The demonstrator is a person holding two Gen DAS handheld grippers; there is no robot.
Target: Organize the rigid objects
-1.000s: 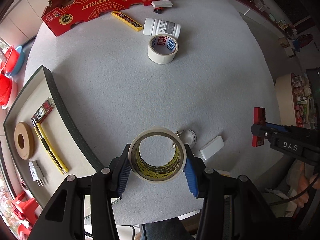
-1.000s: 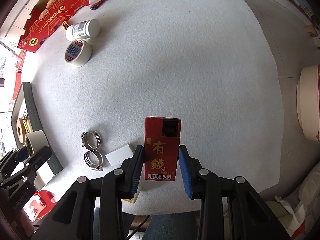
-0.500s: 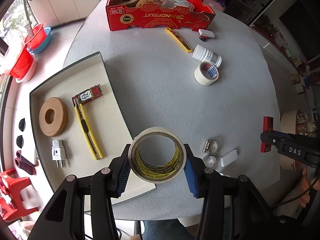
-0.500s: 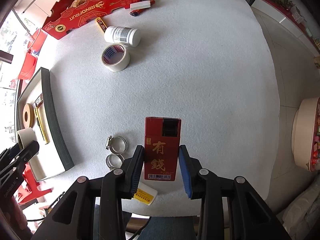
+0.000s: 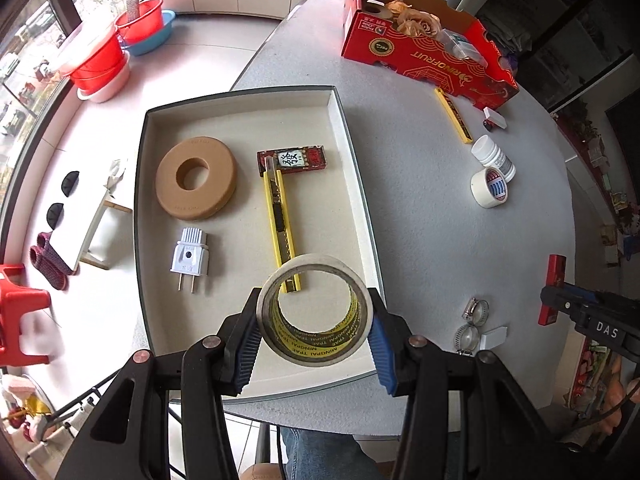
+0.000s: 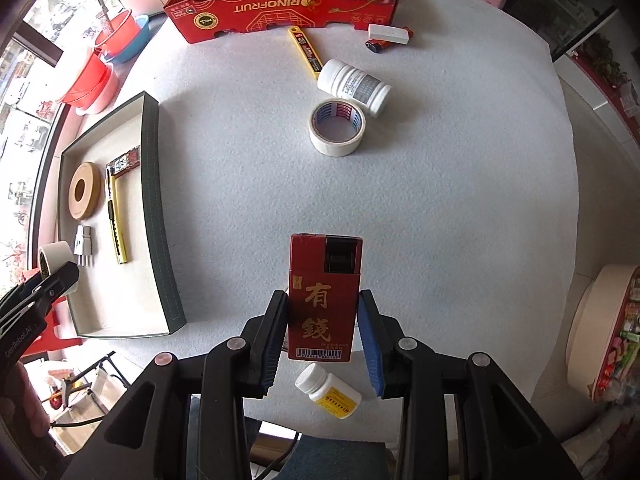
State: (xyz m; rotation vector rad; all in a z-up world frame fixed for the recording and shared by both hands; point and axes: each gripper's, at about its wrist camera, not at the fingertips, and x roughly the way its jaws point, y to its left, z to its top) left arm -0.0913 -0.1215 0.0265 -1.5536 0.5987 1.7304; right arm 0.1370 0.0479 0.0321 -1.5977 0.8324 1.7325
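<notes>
My left gripper [image 5: 316, 340] is shut on a roll of cream tape [image 5: 352, 322] with yellow print inside, held above the near right part of the dark-rimmed tray [image 5: 352, 152]. In the tray lie a brown foam ring [image 5: 196, 178], a yellow box cutter [image 5: 280, 226], a small red box [image 5: 294, 159] and a white plug [image 5: 190, 258]. My right gripper [image 6: 323, 336] is shut on a red box [image 6: 323, 300] with gold characters, held above the grey table. The tray [image 6: 154, 216] shows at the left of the right wrist view.
On the table lie a white tape roll [image 6: 337, 127], a white bottle [image 6: 354, 86], a second yellow cutter [image 6: 306, 52], a red cardboard box [image 6: 288, 0], a white block [image 6: 390, 34], two hose clamps [image 5: 470, 322] and a small yellow-labelled bottle [image 6: 329, 390].
My left gripper has carried the tape roll left from over the table to above the tray. My right gripper has risen and pulled back with the red box still in it.
</notes>
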